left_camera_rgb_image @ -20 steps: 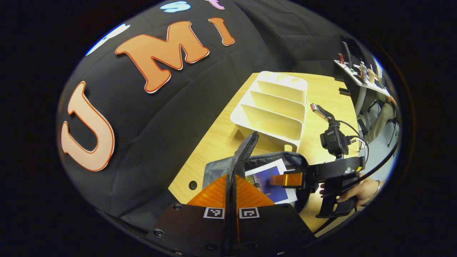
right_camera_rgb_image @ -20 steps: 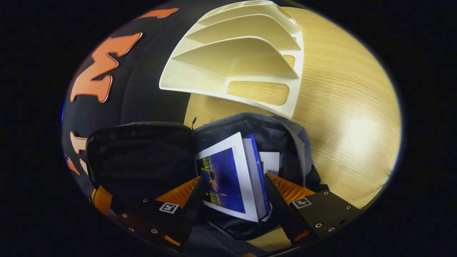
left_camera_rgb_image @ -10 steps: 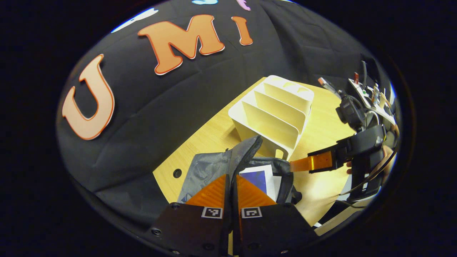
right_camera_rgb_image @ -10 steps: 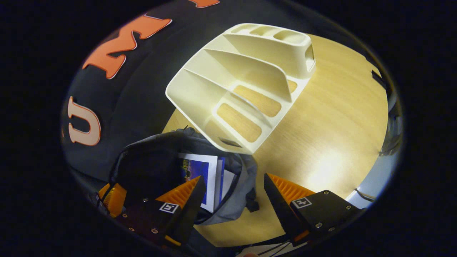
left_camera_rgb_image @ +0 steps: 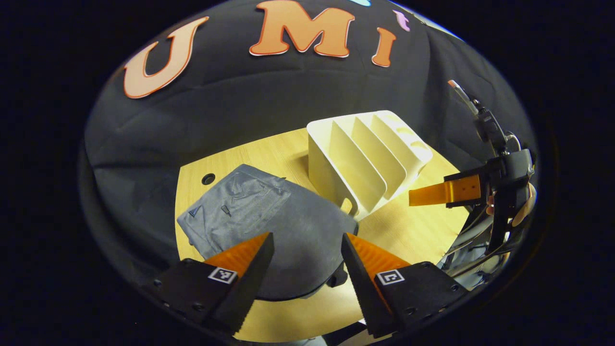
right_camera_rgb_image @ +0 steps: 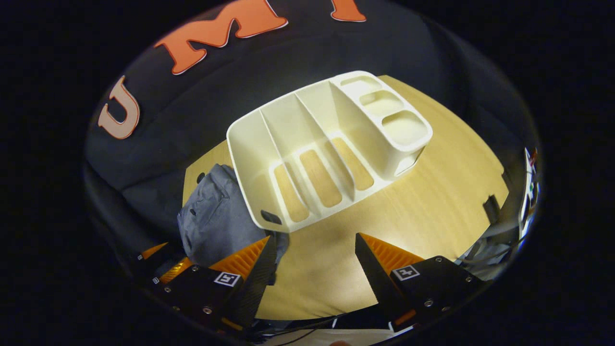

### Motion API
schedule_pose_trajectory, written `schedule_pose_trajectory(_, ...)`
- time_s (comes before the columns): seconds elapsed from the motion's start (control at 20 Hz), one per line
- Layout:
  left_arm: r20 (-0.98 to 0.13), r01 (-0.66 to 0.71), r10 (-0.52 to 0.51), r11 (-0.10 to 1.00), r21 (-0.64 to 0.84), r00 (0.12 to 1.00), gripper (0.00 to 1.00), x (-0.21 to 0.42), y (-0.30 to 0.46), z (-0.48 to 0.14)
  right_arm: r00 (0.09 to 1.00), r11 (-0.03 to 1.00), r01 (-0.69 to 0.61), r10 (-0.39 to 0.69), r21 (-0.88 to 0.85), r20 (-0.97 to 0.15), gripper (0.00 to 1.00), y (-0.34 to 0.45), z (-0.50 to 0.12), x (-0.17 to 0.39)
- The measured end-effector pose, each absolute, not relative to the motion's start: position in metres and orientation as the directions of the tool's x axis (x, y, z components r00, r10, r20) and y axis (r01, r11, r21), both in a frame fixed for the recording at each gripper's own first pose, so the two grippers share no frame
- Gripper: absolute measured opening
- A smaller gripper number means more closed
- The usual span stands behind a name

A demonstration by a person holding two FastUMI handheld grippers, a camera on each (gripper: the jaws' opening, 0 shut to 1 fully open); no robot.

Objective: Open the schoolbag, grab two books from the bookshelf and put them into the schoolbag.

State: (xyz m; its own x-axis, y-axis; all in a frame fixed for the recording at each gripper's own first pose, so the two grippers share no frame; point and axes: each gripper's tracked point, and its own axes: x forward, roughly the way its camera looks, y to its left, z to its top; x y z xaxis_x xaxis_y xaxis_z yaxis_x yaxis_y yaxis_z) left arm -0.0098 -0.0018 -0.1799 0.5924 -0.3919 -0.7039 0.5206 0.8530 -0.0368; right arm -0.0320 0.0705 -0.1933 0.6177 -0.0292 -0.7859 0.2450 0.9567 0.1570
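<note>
Your schoolbag point(left_camera_rgb_image: 269, 226) lies flat, just beside the bookshelf point(left_camera_rgb_image: 365, 163) — bare table point(right_camera_rgb_image: 432, 192) to its right. Both your left gripper point(left_camera_rgb_image: 307, 269) and right gripper point(right_camera_rgb_image: 314, 269) hover spread wide, holding nothing.

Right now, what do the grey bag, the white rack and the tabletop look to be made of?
Schoolbag: soft matte fabric, likely nylon; it creases and slumps.
Bookshelf: moulded plastic, smooth cream, rounded edges.
Table: wood or wood-look laminate; pale grain with a glare patch.
</note>
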Motion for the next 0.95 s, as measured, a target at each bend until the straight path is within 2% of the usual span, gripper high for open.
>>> schedule_pose_trajectory(0.1,-0.645,0.457,-0.373,0.888,-0.041,0.667,0.92,-0.007,-0.013,-0.158,0.675,0.971,0.187,-0.018,0.148,-0.738,0.99,0.052,-0.167,-0.019)
schedule_pose_trajectory(0.15,-0.600,0.424,-0.358,0.905,-0.035,0.715,1.00,-0.003,-0.020,-0.143,0.707,0.978,0.160,-0.018,0.134,-0.707,0.99,0.042,-0.151,-0.012)
schedule_pose_trajectory(0.3,-0.439,0.320,-0.291,0.947,-0.008,0.850,1.00,0.011,-0.027,-0.096,0.815,0.994,0.076,-0.015,0.080,-0.580,0.98,0.021,-0.099,0.008)
schedule_pose_trajectory(0.45,-0.266,0.210,-0.204,0.978,-0.007,0.942,1.00,0.014,-0.025,-0.044,0.924,1.000,-0.014,0.020,0.017,-0.382,0.98,0.010,-0.037,0.021)
schedule_pose_trajectory(0.6,-0.170,0.135,-0.130,0.991,0.023,0.977,1.00,0.020,-0.022,-0.008,0.981,0.997,-0.080,0.075,-0.021,-0.177,0.98,0.011,0.007,0.024)
schedule_pose_trajectory(0.7,-0.147,0.095,-0.087,0.994,0.048,0.985,0.99,0.023,-0.013,0.002,0.990,0.994,-0.106,0.105,-0.012,-0.089,0.97,0.016,0.026,0.023)
schedule_pose_trajectory(0.8,-0.129,0.086,-0.078,0.995,0.059,0.989,1.00,0.025,-0.012,0.006,0.992,0.993,-0.112,0.111,-0.020,-0.057,0.97,0.017,0.030,0.027)
schedule_pose_trajectory(0.95,-0.131,0.099,-0.091,0.993,0.059,0.987,0.99,0.030,-0.016,0.002,0.992,0.994,-0.108,0.106,-0.023,-0.067,0.97,0.019,0.012,0.017)
